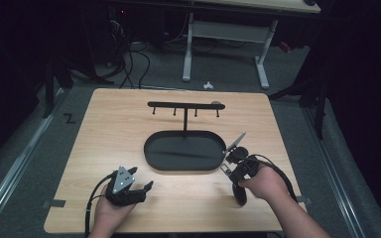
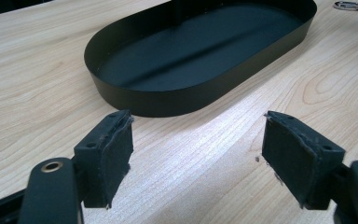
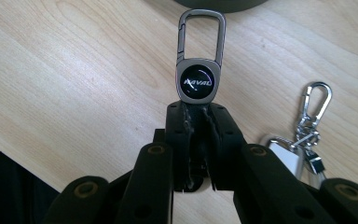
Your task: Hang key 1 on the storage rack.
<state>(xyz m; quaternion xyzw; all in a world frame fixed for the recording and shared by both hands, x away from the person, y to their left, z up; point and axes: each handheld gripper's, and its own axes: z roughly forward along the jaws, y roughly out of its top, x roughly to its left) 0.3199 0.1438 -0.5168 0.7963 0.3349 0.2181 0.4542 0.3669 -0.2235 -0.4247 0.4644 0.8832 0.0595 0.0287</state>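
- Two grippers are showing in the high view, one in each of the person's hands, low over the wooden table (image 1: 109, 124).
- The left gripper (image 1: 138, 189) is sitting near the front edge of the table, and its jaws are standing wide apart with nothing between them.
- The left gripper view is looking past those spread jaws at the black oval tray (image 2: 168, 100), which is lying just ahead on the wood.
- The right gripper (image 1: 226, 166) is hanging just beside the right end of the tray (image 1: 151, 157).
- In the high view, the thing it is holding is looking too small to make out.
- The right gripper view is showing it up close: the jaws are pinching the bottom end of a grey metal keychain (image 3: 196, 70), and its clip is pointing away toward the tray.
- A round black badge on this keychain is showing white letters that seem to read "HAVAL".
- The same view is also showing a second, shiny keychain (image 3: 307, 128) lying on the table to the right of the jaws.
- The high view is showing a black rack with small hooks (image 1: 185, 106) standing up from the tray.
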